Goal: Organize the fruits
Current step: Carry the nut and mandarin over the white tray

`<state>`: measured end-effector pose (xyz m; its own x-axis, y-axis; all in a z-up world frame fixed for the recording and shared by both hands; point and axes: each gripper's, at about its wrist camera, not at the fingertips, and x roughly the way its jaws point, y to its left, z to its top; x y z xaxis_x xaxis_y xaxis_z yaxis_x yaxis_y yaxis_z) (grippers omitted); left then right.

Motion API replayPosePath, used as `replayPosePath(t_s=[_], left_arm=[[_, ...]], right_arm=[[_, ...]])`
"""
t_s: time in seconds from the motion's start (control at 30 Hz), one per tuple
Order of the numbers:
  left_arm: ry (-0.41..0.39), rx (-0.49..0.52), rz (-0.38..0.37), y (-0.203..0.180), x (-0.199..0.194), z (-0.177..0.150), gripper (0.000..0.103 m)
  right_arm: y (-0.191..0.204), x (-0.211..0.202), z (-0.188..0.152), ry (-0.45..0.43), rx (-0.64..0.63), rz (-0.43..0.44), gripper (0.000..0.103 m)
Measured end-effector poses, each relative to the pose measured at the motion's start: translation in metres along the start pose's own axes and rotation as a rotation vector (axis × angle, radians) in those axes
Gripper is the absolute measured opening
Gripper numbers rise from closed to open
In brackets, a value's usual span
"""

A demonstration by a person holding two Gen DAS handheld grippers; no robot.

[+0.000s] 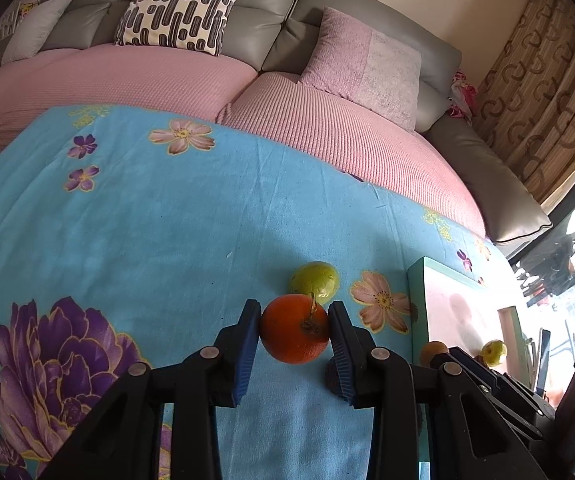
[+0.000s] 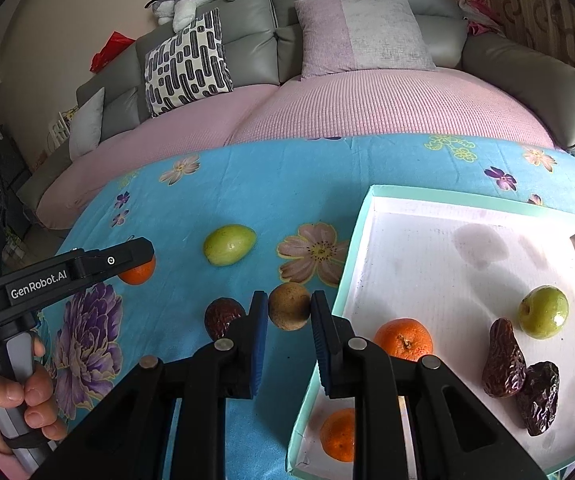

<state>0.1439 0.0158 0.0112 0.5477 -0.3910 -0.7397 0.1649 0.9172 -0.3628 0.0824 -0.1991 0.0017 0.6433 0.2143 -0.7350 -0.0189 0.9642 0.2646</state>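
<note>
My left gripper [image 1: 294,306] is shut on an orange tangerine [image 1: 294,330] just above the blue flowered cloth; the right wrist view shows the same tangerine [image 2: 139,273] under that gripper [image 2: 143,254]. A green fruit [image 1: 314,279] lies just beyond it on the cloth. My right gripper [image 2: 289,298] is shut on a round brown fruit [image 2: 289,312], both pads touching its sides, beside the tray's left wall. A dark date [image 2: 223,318] lies left of it. The white tray with a teal rim [image 2: 467,196] holds two tangerines [image 2: 404,338], a green fruit [image 2: 543,311] and two dates [image 2: 503,360].
The blue cloth [image 2: 247,184] covers a low surface in front of a grey sofa with a pink cover [image 2: 367,104] and cushions. A person's hand [image 2: 11,396] holds the left gripper's handle. Curtains [image 1: 547,92] and a window are at the right.
</note>
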Motion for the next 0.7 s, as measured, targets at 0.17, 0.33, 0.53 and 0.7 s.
replayPosePath(t_s=[0.17,0.33,0.53,0.7], left_arm=[[-0.001,0.029,-0.016,-0.013,-0.002,-0.001,0.037],[0.016,0.068,-0.04,-0.032,0.002,-0.007,0.037],[0.045,0.141,-0.078,-0.06,0.007,-0.019,0.037],[0.072,0.222,-0.11,-0.09,0.015,-0.031,0.037]], right_arm=[[-0.01,-0.005,0.0,-0.002,0.02,-0.013,0.023],[-0.032,-0.015,0.0,-0.013,0.065,-0.06,0.023],[-0.069,-0.033,-0.003,-0.044,0.142,-0.134,0.023],[-0.102,-0.053,-0.006,-0.08,0.221,-0.221,0.023]])
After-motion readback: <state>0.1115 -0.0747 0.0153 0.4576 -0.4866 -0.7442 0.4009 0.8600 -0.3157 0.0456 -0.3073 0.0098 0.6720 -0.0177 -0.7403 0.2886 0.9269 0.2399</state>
